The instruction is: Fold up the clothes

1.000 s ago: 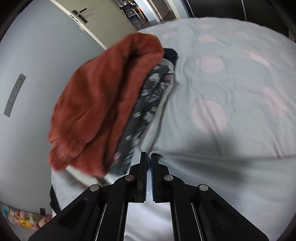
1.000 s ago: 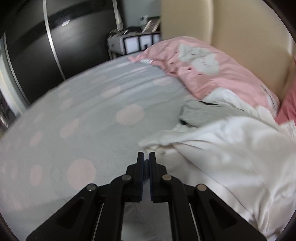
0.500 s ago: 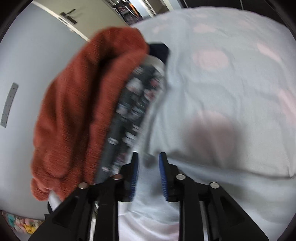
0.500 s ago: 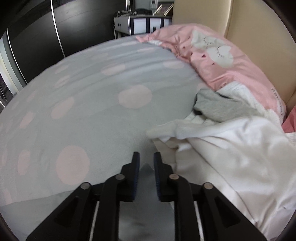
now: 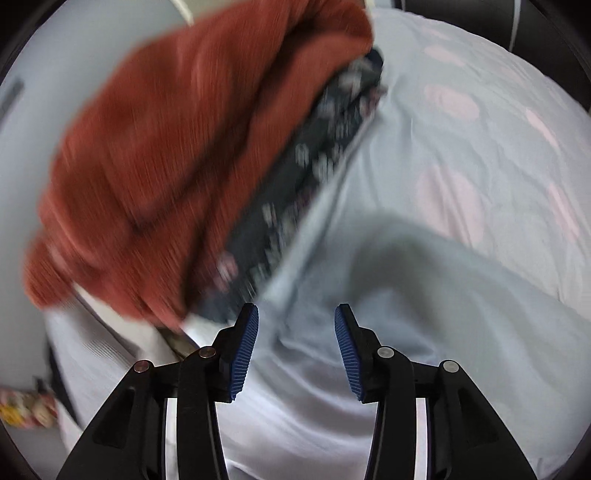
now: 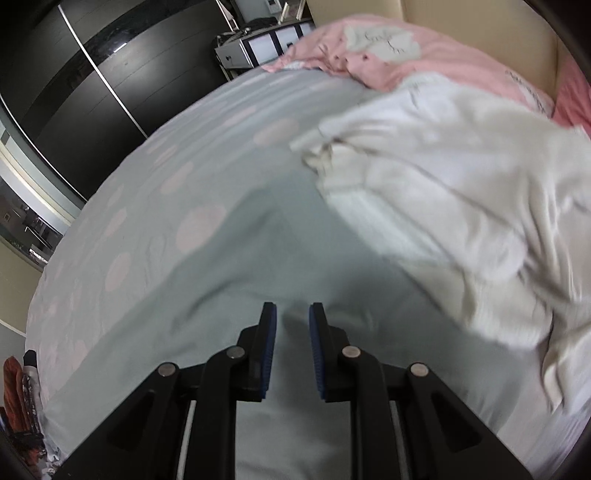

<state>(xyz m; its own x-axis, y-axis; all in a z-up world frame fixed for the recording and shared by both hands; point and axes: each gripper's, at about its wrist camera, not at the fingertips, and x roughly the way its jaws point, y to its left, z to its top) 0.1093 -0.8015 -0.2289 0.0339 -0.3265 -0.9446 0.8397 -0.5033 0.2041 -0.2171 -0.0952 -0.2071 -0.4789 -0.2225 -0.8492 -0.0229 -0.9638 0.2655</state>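
A pale blue-grey garment [image 5: 388, 295] lies spread on the dotted bed sheet [image 5: 480, 122]. It also shows in the right wrist view [image 6: 280, 258]. My left gripper [image 5: 296, 317] is open just above the garment's left part, holding nothing. My right gripper [image 6: 292, 312] is open a little above the garment's right part, holding nothing. A stack with a rust-red knit [image 5: 177, 147] over a dark floral cloth [image 5: 303, 173] lies left of the left gripper.
A heap of white clothes [image 6: 461, 206] lies to the right of the right gripper. A pink pillow [image 6: 388, 44] is by the beige headboard [image 6: 480, 26]. Dark wardrobe doors [image 6: 74, 74] stand beyond the bed. The stack [image 6: 18, 387] shows at far left.
Both grippers were shut on the pale garment and have opened, letting it go. The garment now lies flat on the bed. Both grippers have pulled back slightly.
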